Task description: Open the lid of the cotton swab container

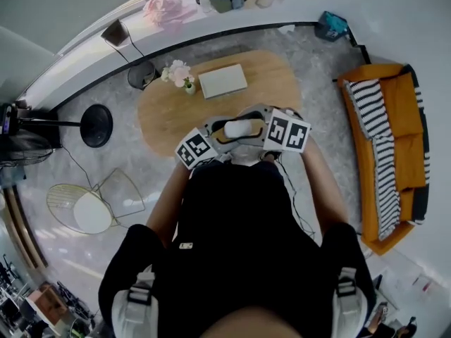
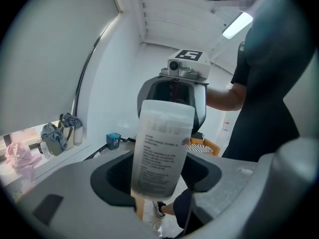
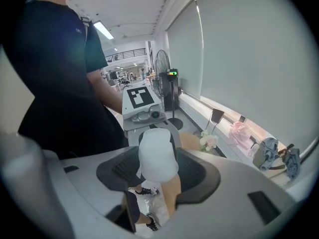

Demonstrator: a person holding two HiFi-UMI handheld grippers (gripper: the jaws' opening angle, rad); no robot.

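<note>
The cotton swab container [image 1: 242, 128] is a frosted white tube with a printed label [image 2: 160, 153], held in the air in front of the person, over the near edge of the table. Its lower end lies between the jaws of my left gripper [image 2: 157, 183], which stand wide with their pads off it. The other end, with a lid band [image 2: 167, 111], sits in my right gripper [image 3: 158, 176], whose pads press on the white tube [image 3: 158, 156]. In the head view the two grippers face each other, the left gripper [image 1: 224, 135] and the right gripper [image 1: 258, 127] either side of the tube.
Below is an oval wooden table [image 1: 268, 76] with a flat white box [image 1: 223, 81] and a small flower vase [image 1: 180, 74]. An orange sofa with a striped blanket [image 1: 387, 139] stands right, a standing fan [image 1: 95, 125] and a wire chair [image 1: 91, 206] left.
</note>
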